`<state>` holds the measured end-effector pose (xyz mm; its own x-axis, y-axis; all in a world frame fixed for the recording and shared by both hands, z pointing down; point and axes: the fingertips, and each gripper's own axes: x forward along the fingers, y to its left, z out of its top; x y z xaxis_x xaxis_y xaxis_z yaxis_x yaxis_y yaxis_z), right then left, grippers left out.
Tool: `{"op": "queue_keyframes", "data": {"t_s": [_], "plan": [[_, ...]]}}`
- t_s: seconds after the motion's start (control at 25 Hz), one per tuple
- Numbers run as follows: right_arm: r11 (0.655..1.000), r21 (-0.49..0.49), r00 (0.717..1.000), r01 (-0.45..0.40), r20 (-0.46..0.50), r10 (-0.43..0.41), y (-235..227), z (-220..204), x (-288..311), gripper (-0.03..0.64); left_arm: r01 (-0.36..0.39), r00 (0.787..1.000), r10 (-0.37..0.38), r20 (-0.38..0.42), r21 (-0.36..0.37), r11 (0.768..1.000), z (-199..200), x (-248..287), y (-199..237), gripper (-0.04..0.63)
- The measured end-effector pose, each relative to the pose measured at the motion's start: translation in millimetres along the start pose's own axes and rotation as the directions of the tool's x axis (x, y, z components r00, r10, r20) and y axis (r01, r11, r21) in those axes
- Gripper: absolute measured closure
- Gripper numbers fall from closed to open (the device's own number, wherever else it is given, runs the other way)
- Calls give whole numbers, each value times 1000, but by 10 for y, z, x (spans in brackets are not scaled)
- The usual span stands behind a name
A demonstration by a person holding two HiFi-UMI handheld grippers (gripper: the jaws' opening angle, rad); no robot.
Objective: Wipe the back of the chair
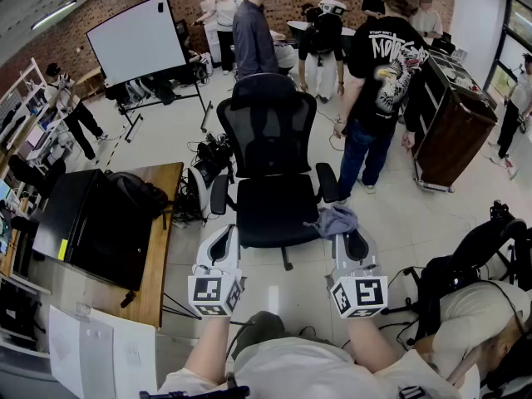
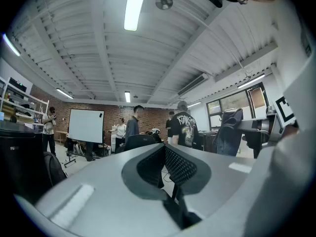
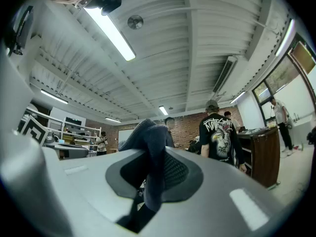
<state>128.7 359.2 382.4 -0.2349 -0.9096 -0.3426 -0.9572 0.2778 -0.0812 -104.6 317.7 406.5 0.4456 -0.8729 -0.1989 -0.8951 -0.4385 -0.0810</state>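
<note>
A black mesh office chair stands in the middle of the head view, its backrest (image 1: 268, 127) at the far side and its seat (image 1: 274, 210) towards me. My right gripper (image 1: 347, 238) hovers at the seat's front right corner, shut on a grey-blue cloth (image 1: 337, 220). In the right gripper view that cloth (image 3: 150, 147) hangs bunched between the jaws of my right gripper (image 3: 154, 174). My left gripper (image 1: 222, 238) is held just before the seat's front left corner, shut with nothing in it. In the left gripper view my left gripper (image 2: 167, 157) points at the chair's back (image 2: 139, 140).
A wooden desk (image 1: 162, 248) with a black case (image 1: 91, 223) stands at the left. Two people (image 1: 253, 32) (image 1: 382, 81) stand close behind the chair. A whiteboard (image 1: 137, 40), a dark cabinet (image 1: 453, 127), floor cables (image 1: 208, 152) and black bags (image 1: 478, 256) surround it.
</note>
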Motion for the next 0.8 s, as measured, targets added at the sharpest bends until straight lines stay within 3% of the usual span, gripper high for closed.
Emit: {"op": "queue_keyframes", "data": {"t_s": [0.32, 0.44, 0.6, 0.8], "plan": [[1000, -11, 1000, 24, -7, -24, -394, -356, 497, 566, 11, 1000, -11, 9, -9, 1000, -363, 681, 229, 538], [999, -15, 1000, 28, -12, -28, -436, -595, 883, 566, 20, 1000, -20, 5, -18, 1000, -573, 1052, 494, 538], [999, -48, 1000, 25, -9, -26, -361, -646, 1526, 566, -4, 1000, 5, 21, -45, 999, -559, 1472, 1001, 538], [999, -43, 999, 34, 7, -34, -401, -846, 2492, 566, 14, 999, -14, 34, -16, 1000, -627, 2171, 1566, 538]]}}
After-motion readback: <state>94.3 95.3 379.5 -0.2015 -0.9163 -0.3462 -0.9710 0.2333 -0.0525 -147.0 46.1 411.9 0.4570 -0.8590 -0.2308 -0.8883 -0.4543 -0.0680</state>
